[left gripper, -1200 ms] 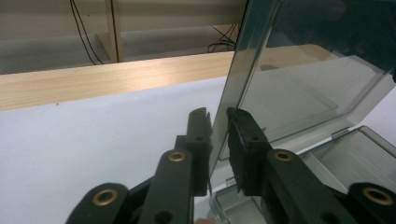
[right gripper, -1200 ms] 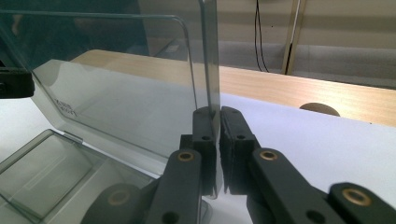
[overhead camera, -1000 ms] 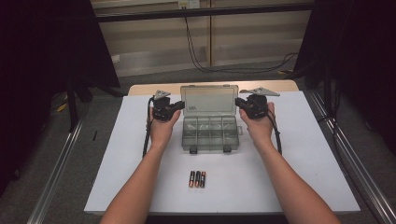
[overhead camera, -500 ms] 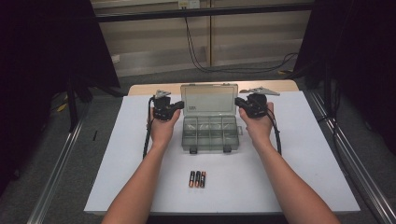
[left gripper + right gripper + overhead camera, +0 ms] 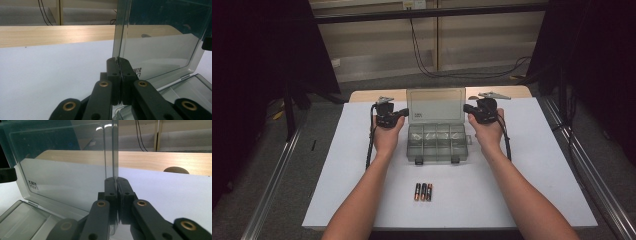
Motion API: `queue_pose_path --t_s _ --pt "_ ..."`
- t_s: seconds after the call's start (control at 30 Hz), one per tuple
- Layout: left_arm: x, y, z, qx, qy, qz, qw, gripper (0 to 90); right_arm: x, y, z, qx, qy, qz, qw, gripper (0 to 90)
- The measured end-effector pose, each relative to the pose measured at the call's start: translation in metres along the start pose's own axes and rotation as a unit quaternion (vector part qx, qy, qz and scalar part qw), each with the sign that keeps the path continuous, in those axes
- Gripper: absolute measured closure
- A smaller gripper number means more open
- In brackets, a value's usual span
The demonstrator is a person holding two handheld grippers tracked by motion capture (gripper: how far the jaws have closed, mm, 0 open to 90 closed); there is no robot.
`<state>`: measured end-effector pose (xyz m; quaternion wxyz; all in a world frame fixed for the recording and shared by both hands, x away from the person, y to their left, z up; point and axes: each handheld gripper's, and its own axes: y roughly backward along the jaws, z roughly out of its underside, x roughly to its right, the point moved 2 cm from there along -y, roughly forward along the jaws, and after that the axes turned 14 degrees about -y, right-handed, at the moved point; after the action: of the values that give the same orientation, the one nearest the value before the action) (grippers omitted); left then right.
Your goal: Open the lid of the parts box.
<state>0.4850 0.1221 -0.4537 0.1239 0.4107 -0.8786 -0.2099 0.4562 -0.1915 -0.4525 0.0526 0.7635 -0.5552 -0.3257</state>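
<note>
My way across the organizer box (image 5: pixel 436 142) is blocked by its upright lid (image 5: pixel 435 105), which stands at the box's far edge between my hands; white table (image 5: pixel 542 170) lies bare on either side, and three batteries (image 5: pixel 423 192) lie just nearer than the box

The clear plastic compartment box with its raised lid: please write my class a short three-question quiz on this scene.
1. True or false: the lid of the clear plastic compartment box stands raised.
2. How many small batteries lie on the white table in front of the box?
3. What do the left gripper and the right gripper clamp? A) a battery B) the lid's side edges C) the cable

Key: 1 true; 2 three; 3 B, each gripper's black fingers are shut on one edge.
</note>
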Motion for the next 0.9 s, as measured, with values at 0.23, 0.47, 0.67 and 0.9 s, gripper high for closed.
queue_pose_path --t_s 0.23,0.47,0.67,0.9 --pt "-0.013 -0.009 0.008 0.017 0.037 0.042 0.9983 76.7 0.003 -0.001 -0.001 -0.004 -0.001 -0.012 0.9999 87.5" --pt "-0.016 -0.016 0.01 0.015 0.038 0.05 0.9979 83.7 0.004 -0.004 -0.001 -0.003 -0.002 -0.01 0.9999 87.8" --pt "-0.017 -0.02 0.008 -0.002 0.041 0.043 0.9983 85.3 0.008 -0.011 -0.002 -0.011 -0.01 -0.007 0.9999 88.0" --pt "-0.018 -0.024 0.006 -0.011 0.056 0.044 0.9974 85.3 0.015 -0.019 0.0 -0.03 -0.045 -0.019 0.9983 83.9"
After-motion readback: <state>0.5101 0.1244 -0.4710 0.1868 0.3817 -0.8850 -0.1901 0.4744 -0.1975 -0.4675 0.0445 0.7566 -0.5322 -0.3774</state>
